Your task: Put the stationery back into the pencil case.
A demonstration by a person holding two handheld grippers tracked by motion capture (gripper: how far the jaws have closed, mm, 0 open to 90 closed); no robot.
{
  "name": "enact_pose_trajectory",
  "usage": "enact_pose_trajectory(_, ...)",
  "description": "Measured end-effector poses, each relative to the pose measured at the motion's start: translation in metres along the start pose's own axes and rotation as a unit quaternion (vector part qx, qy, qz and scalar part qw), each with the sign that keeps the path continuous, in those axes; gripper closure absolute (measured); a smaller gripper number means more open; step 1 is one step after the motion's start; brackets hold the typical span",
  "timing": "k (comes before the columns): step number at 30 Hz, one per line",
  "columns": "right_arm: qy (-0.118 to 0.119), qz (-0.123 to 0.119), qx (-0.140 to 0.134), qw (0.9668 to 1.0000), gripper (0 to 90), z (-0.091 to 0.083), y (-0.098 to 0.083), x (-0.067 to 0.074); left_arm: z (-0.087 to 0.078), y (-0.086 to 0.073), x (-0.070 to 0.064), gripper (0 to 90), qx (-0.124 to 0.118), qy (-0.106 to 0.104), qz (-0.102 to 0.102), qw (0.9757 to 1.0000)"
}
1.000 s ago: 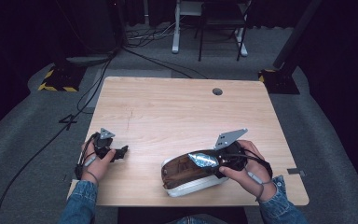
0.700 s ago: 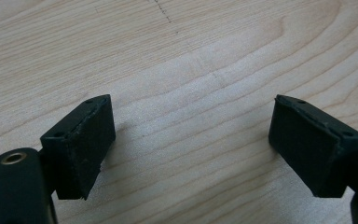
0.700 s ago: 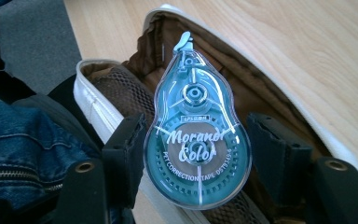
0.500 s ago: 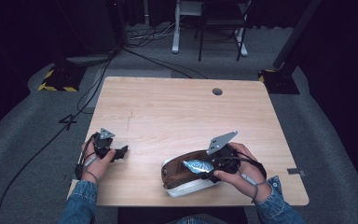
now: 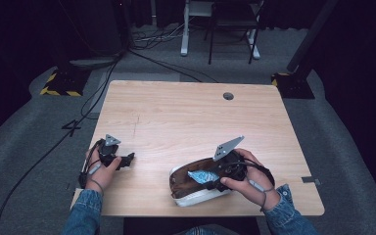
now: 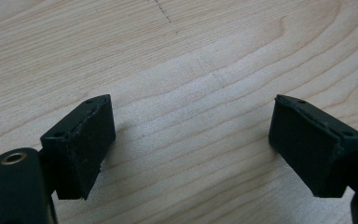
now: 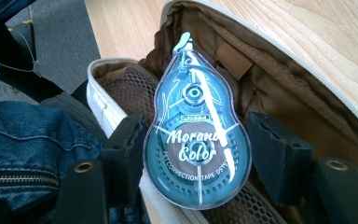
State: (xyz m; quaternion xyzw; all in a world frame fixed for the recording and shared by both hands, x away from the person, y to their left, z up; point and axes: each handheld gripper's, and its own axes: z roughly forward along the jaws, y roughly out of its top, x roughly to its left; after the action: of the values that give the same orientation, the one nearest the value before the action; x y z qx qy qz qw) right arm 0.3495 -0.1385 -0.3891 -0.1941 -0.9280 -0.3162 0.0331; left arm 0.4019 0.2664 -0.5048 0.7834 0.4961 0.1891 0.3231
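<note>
A translucent blue correction tape dispenser [image 7: 193, 116] sits between the jaws of my right gripper [image 7: 196, 156], whose pads press on its two sides. I hold it over the open mouth of a pouch [image 7: 279, 88] that is white outside and brown inside, with a mesh pocket. In the high view the pouch [image 5: 196, 198] lies near the table's front edge, and the right gripper [image 5: 206, 177] holds the tape [image 5: 199, 176] just inside its opening. My left gripper [image 5: 127, 159] rests at the front left of the table. Its jaws [image 6: 191, 140] stand wide apart over bare wood.
The wooden table [image 5: 176, 117] has a round cable hole [image 5: 228, 96] at its far right. A person's denim sleeves come in at the bottom. Cables and chair legs are on the grey floor beyond the far edge.
My right gripper has carried the tape a little to the left and down, further into the pouch's opening. The left gripper has not moved.
</note>
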Motion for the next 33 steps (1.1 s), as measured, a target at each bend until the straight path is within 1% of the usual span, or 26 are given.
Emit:
enact_pose_trajectory(2, 0.000, -0.001, -0.001, 1.0000, 39.7, 0.001, 0.000, -0.001, 0.000, 0.000, 0.000, 14.8, 0.000, 0.000, 0.000, 1.0000)
enact_pose_trajectory(4, 0.003, 0.004, -0.003, 1.0000, 39.6, 0.002, 0.000, -0.003, 0.000, 0.000, 0.000, 14.8, 0.000, 0.000, 0.000, 1.0000)
enact_pose_trajectory(5, 0.004, 0.004, -0.006, 1.0000, 39.5, 0.003, -0.001, -0.004, 0.000, 0.000, 0.000, 14.8, 0.000, 0.000, 0.000, 1.0000)
enact_pose_trajectory(7, 0.003, 0.000, -0.008, 1.0000, 39.2, 0.005, -0.001, -0.004, 0.000, 0.000, 0.000, 14.8, 0.000, 0.000, 0.000, 1.0000)
enact_pose_trajectory(8, -0.005, -0.012, -0.006, 0.9999, 38.3, 0.006, -0.001, -0.005, 0.000, 0.000, 0.000, 14.8, 0.000, 0.000, 0.000, 1.0000)
enact_pose_trajectory(9, -0.015, -0.025, -0.011, 0.9995, 31.0, 0.007, -0.001, -0.005, 0.000, 0.000, 0.000, 14.8, 0.000, 0.000, 0.000, 1.0000)
enact_pose_trajectory(10, -0.024, -0.027, -0.017, 0.9992, 26.5, 0.008, -0.001, -0.005, 0.000, 0.000, 0.000, 14.8, 0.000, 0.000, 0.000, 1.0000)
enact_pose_trajectory(11, -0.031, -0.033, -0.019, 0.9988, 25.3, 0.008, -0.001, -0.004, 0.000, 0.000, 0.000, 14.8, 0.000, 0.000, 0.000, 1.0000)
enact_pose_trajectory(12, -0.035, -0.041, -0.021, 0.9983, 25.3, 0.009, -0.001, -0.004, 0.000, 0.000, 0.000, 14.8, 0.000, 0.000, 0.000, 1.0000)
enact_pose_trajectory(17, -0.036, -0.045, -0.024, 0.9980, 25.6, 0.007, -0.002, -0.004, 0.000, 0.000, 0.000, 14.8, 0.000, 0.000, 0.000, 1.0000)
enact_pose_trajectory(22, -0.037, -0.042, -0.031, 0.9980, 26.2, 0.005, -0.002, -0.003, 0.000, 0.000, 0.000, 14.8, 0.000, 0.000, 0.000, 1.0000)
enact_pose_trajectory(25, -0.039, -0.045, -0.044, 0.9972, 26.8, -0.002, -0.002, -0.002, 0.001, 0.000, 0.000, 14.7, -0.001, 0.000, -0.003, 1.0000)
enact_pose_trajectory(26, -0.041, -0.043, -0.047, 0.9971, 26.8, -0.003, -0.002, -0.001, 0.001, 0.001, 0.000, 14.7, 0.000, -0.001, -0.002, 1.0000)
enact_pose_trajectory(27, -0.047, -0.042, -0.055, 0.9965, 26.5, -0.008, -0.003, -0.002, 0.001, 0.001, 0.000, 14.7, 0.000, -0.002, -0.001, 1.0000)
enact_pose_trajectory(30, -0.052, -0.041, -0.063, 0.9958, 25.9, -0.013, -0.004, -0.002, 0.001, 0.001, 0.000, 14.7, 0.000, -0.003, 0.001, 1.0000)
enact_pose_trajectory(32, -0.061, -0.040, -0.071, 0.9948, 24.5, -0.019, -0.005, -0.004, 0.001, 0.001, 0.000, 14.6, -0.001, -0.003, 0.000, 1.0000)
enact_pose_trajectory(33, -0.069, -0.039, -0.081, 0.9935, 23.2, -0.024, -0.007, -0.006, 0.001, 0.001, 0.000, 14.7, 0.000, -0.003, 0.000, 1.0000)
